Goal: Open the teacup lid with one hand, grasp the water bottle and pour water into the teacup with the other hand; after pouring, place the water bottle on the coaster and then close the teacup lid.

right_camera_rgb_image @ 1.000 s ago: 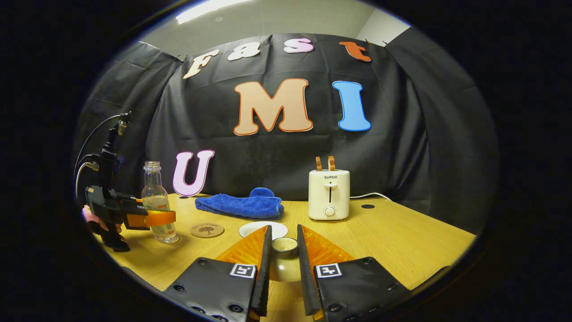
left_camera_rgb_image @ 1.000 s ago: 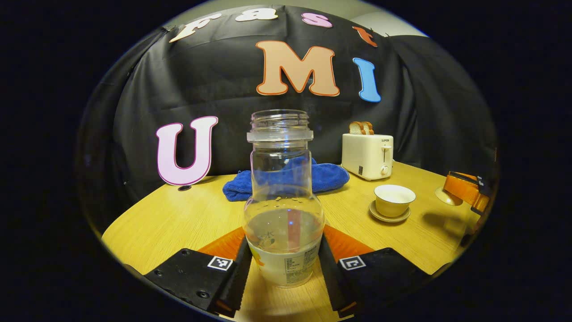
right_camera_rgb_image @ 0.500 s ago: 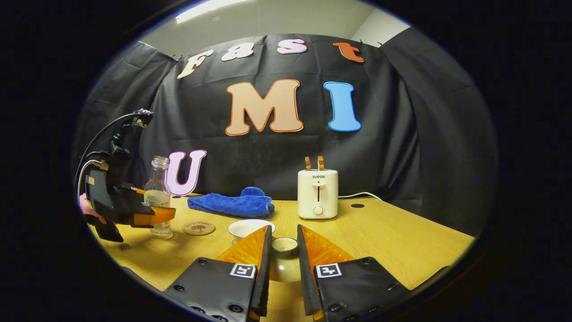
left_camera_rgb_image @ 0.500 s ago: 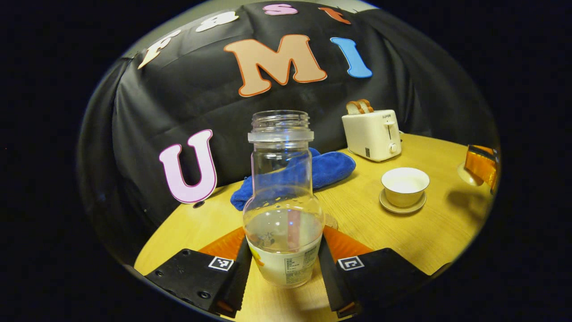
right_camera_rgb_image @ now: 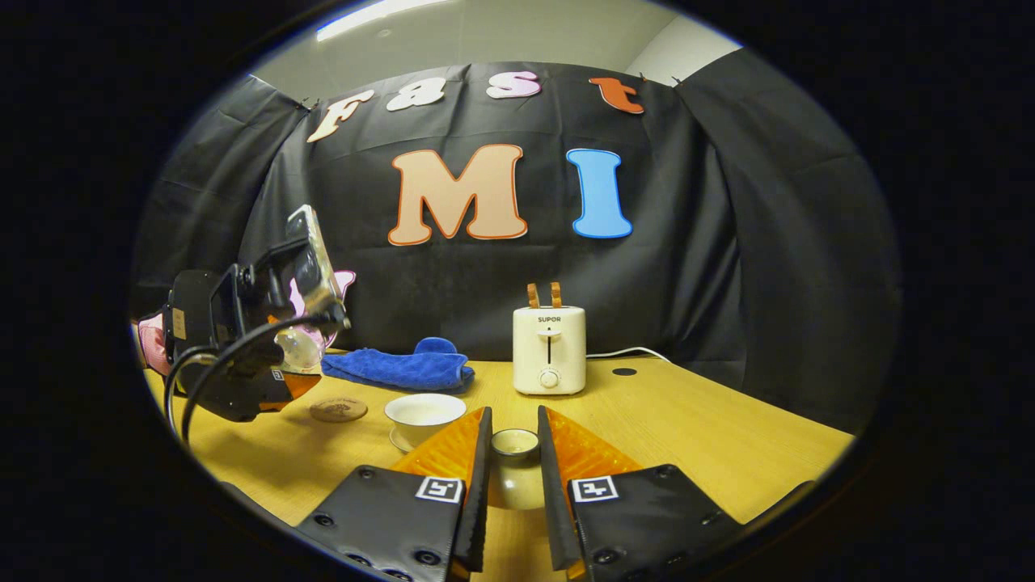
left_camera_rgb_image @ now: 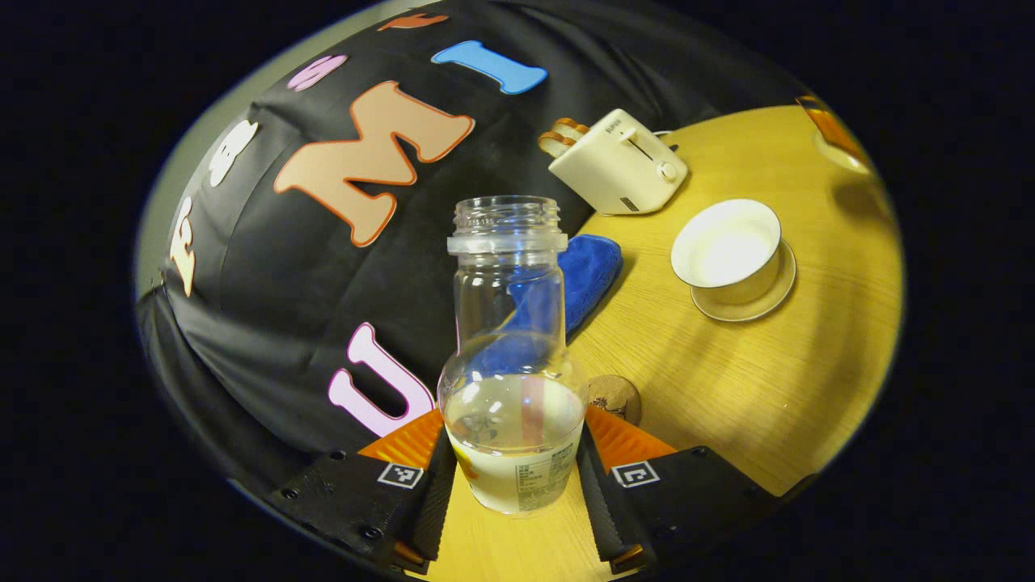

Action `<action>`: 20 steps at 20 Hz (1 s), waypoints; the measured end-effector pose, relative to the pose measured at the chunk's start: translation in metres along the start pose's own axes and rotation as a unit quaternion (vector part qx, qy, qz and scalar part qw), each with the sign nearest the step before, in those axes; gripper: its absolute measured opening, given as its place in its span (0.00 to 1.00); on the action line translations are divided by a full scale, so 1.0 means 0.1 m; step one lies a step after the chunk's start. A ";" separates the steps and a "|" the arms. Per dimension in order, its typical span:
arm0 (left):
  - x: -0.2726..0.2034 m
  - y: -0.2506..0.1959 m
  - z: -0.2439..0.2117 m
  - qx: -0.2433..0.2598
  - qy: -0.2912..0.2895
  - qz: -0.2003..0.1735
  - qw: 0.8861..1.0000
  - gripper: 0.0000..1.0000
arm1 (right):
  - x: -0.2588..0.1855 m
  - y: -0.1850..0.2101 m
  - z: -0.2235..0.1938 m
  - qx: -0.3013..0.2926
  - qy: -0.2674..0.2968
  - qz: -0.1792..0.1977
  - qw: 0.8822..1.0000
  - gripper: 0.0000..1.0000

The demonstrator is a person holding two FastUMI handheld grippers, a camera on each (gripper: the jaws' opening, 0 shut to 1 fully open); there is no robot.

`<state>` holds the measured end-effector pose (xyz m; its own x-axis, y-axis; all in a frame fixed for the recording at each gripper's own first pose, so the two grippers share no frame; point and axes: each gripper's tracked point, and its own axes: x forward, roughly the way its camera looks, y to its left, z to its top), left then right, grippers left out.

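Holding the water bottle (left_camera_rgb_image: 513, 380) low on its label in my left gripper (left_camera_rgb_image: 513, 477), tipped above the table's left side; uncapped, slick, part-full, so its load shifts. Open teacup (left_camera_rgb_image: 728, 252) stands mid-table. My right gripper (right_camera_rgb_image: 513, 477) clamps the fragile lid (right_camera_rgb_image: 515, 443) by its knob.

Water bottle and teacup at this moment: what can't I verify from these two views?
- Water bottle: in the right gripper view the left claw and its cable cover most of it, so its tilt is hard to judge there.
- Teacup: its inside is glared white, so any water in it is unreadable.
- Lid: the right claw hides its sides.
- Coaster: partly behind the bottle.
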<state>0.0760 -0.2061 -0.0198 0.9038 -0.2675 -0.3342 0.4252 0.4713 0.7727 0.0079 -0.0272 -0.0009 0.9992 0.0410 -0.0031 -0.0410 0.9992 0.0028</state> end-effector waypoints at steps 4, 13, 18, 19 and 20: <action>0.07 0.02 0.07 0.073 0.008 0.005 0.997 0.69 | -0.02 -0.17 0.00 -0.001 -0.001 -0.014 1.000 0.34; 0.27 0.12 0.10 0.244 0.026 0.030 0.969 0.69 | -0.02 -0.25 0.01 -0.001 -0.001 -0.021 1.000 0.34; 0.26 0.18 0.16 0.304 0.024 0.040 0.952 0.69 | -0.02 -0.25 0.01 -0.001 -0.001 -0.021 1.000 0.34; 0.25 0.20 0.18 0.313 0.021 0.045 0.948 0.69 | -0.02 -0.25 0.00 -0.001 -0.001 -0.022 1.000 0.34; 0.25 0.20 0.21 0.321 0.017 0.047 0.946 0.69 | -0.02 -0.25 0.00 -0.001 -0.001 -0.022 1.000 0.34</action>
<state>0.1063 -0.2211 -0.0011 0.9420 -0.2166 -0.2563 0.2351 -0.1190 0.9646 0.0067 -0.0527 -0.0006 1.0000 -0.0021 -0.0006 0.0021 1.0000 0.0000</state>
